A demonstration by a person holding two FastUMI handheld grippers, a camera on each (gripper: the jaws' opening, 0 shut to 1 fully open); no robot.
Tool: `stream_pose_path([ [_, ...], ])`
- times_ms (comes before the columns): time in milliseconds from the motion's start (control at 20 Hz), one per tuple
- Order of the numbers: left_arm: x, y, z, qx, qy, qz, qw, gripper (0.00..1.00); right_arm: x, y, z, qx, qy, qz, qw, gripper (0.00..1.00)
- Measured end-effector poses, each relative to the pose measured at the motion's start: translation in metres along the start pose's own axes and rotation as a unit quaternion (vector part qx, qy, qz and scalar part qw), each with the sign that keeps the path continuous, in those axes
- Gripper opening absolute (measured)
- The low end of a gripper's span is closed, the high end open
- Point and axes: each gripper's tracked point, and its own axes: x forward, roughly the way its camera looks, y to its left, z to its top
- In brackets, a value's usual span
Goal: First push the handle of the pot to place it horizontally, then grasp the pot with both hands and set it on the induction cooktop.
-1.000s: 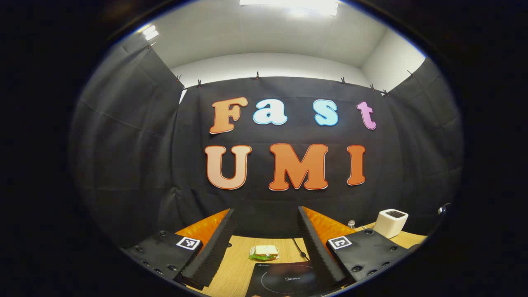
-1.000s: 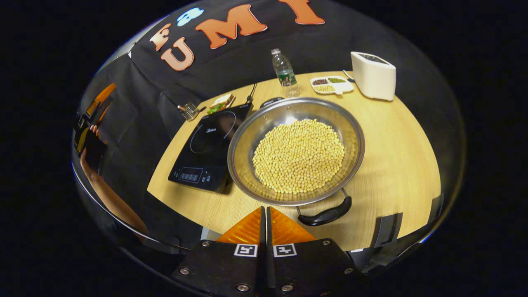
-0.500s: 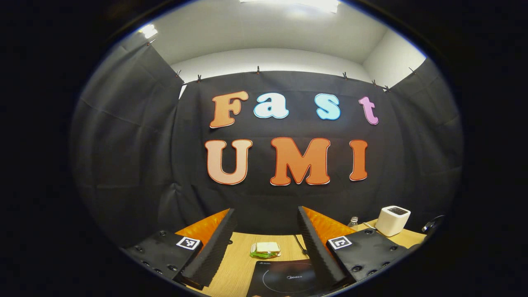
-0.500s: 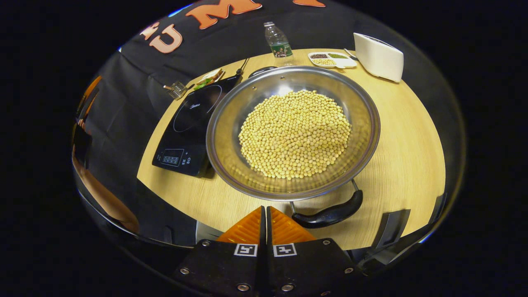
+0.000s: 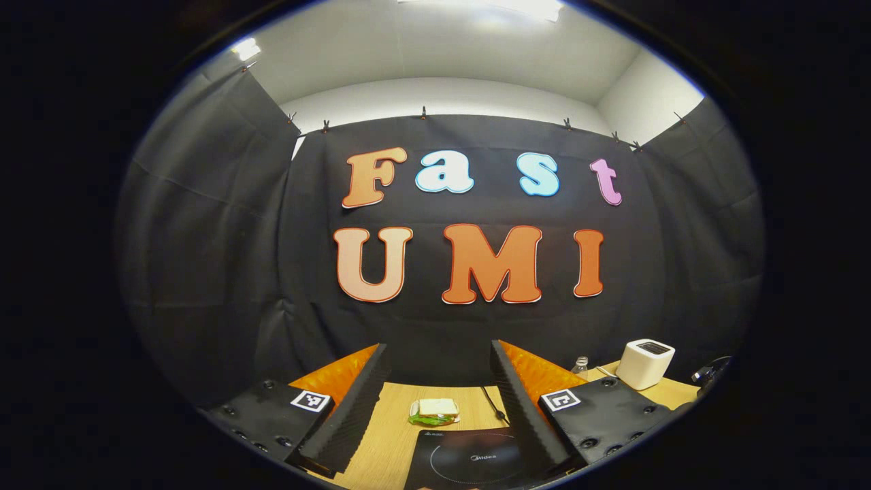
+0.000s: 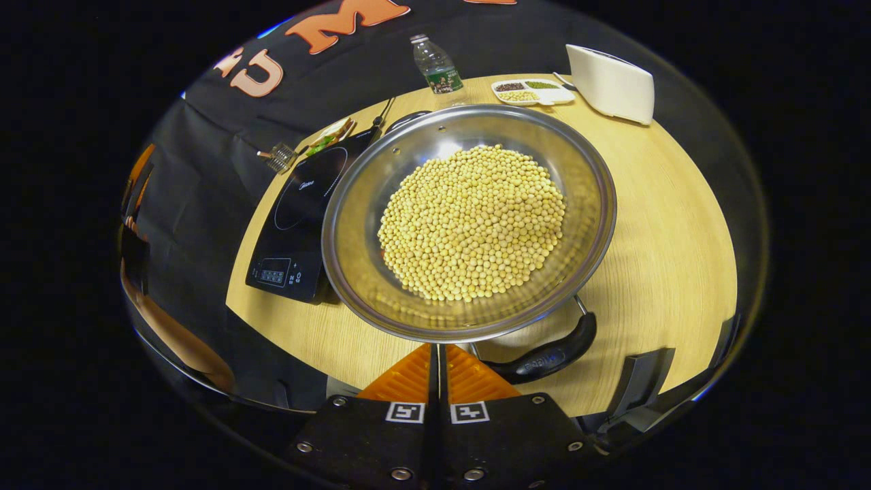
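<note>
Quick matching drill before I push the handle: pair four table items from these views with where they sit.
Things:
1. pot
2. induction cooktop
3. water bottle
4. sandwich

Places:
a. just beyond the cooktop's far edge
b. table middle, holding yellow beans, near handle by the shut right gripper
c. far edge of the table
d. directly left of the pot

Pairs: 1-b, 2-d, 3-c, 4-a

A shiny silver steel pot heaped with pale yellow soybeans sits on the light wood-grain table, its black handle at five o'clock, a glossy black induction cooktop at nine o'clock.
</note>
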Motion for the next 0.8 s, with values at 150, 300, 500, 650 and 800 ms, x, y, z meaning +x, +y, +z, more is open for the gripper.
stream_pose_path([
  [150,0.003,-0.003,-0.005,-0.001,0.007,-0.004,1.0,0.97,0.0,-0.008,0.005,-0.001,0.0,-0.007,1.0,0.0],
  [300,0.006,-0.003,-0.007,-0.005,0.011,-0.006,1.0,0.97,0.002,-0.018,0.011,0.004,-0.001,-0.019,1.0,0.0],
  [500,0.007,-0.002,-0.012,-0.005,0.015,-0.007,1.0,0.97,0.004,-0.035,0.026,0.006,-0.001,-0.04,0.999,0.0],
  [650,0.007,-0.001,-0.013,-0.004,0.018,-0.009,1.0,0.97,0.004,-0.051,0.032,0.006,-0.001,-0.056,0.998,0.0],
  [800,0.007,0.003,-0.013,-0.003,0.018,-0.006,1.0,0.97,0.003,-0.062,0.037,0.0,-0.004,-0.071,0.997,0.0],
])
